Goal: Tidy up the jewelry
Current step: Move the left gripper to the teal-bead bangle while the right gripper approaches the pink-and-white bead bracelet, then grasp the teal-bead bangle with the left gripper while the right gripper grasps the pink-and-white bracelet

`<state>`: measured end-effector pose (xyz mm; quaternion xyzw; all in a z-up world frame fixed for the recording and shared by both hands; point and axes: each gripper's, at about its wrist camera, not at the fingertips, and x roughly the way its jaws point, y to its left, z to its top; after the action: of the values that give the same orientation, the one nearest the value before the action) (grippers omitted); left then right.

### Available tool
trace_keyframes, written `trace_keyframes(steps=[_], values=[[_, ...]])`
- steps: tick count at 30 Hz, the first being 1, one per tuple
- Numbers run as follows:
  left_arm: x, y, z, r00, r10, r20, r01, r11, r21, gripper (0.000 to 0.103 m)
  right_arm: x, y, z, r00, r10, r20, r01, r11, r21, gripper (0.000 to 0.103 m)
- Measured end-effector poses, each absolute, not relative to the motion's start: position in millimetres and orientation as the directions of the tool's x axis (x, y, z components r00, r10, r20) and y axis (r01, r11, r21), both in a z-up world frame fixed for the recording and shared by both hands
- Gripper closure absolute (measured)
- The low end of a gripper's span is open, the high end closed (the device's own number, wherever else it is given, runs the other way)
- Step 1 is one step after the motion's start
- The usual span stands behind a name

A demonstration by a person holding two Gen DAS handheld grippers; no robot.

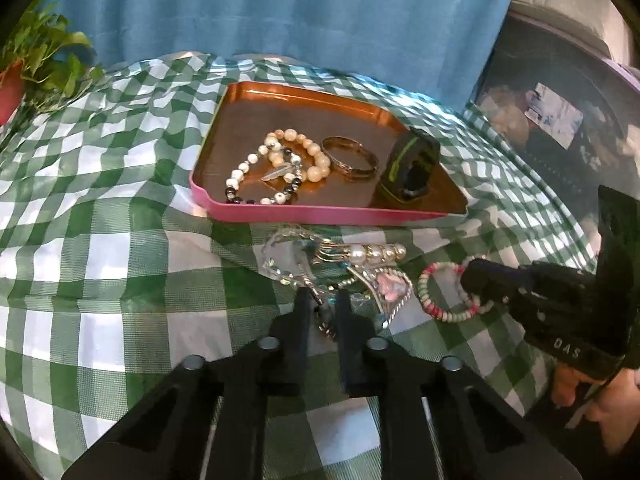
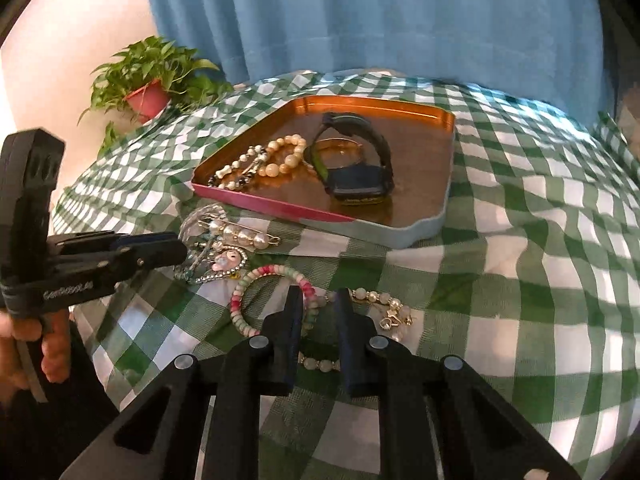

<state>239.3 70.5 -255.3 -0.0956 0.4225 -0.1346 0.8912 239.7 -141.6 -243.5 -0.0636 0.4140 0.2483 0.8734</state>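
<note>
A pink-walled copper tray (image 1: 280,210) (image 2: 280,204) holds two bead bracelets (image 1: 276,164), a gold bangle (image 1: 350,158) and a black watch (image 1: 410,170) (image 2: 356,160). In front of it on the cloth lie a crystal piece (image 1: 286,256), a pearl pin (image 1: 372,254) (image 2: 240,236), a pink charm (image 1: 390,286) and a pink-and-white bead bracelet (image 1: 430,292) (image 2: 256,280). My left gripper (image 1: 323,300) is nearly shut around a small chain piece of the pile. My right gripper (image 2: 318,300) is partly open, low over the pink-and-white bracelet and a pale green bead strand (image 2: 380,300).
A green-and-white checked cloth (image 1: 100,240) covers the table. A potted plant (image 2: 148,80) stands at the back left. A blue curtain (image 2: 360,20) hangs behind. A dark bin-like object (image 1: 560,120) sits at the right.
</note>
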Motion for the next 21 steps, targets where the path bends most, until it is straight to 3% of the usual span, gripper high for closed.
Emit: trace_keyframes(steps=[5, 13, 16, 21], values=[[235.3, 84.3, -251.8, 0.615, -0.356, -0.703, 0.122, 0.925, -0.361, 0.097, 238.5, -140.2, -240.9, 0.529, 0.391, -0.753, -0.492, 0.864, 0.103, 0.089], [228.9, 89.2, -253.6, 0.61, -0.352, -0.71, 0.098, 0.923, -0.373, 0.097, 231.2, -130.3, -244.2, 0.514, 0.383, -0.768, -0.527, 0.847, 0.069, 0.086], [226.2, 91.6, -248.3, 0.627, -0.352, -0.695, 0.098, 0.921, -0.378, 0.097, 232.8, -132.0, -244.0, 0.514, 0.38, -0.769, -0.512, 0.855, 0.081, 0.097], [216.2, 101.1, -234.2, 0.656, -0.401, -0.64, 0.11, 0.889, -0.445, 0.097, 227.8, -138.1, -228.1, 0.56, 0.406, -0.722, -0.506, 0.858, 0.089, 0.098]])
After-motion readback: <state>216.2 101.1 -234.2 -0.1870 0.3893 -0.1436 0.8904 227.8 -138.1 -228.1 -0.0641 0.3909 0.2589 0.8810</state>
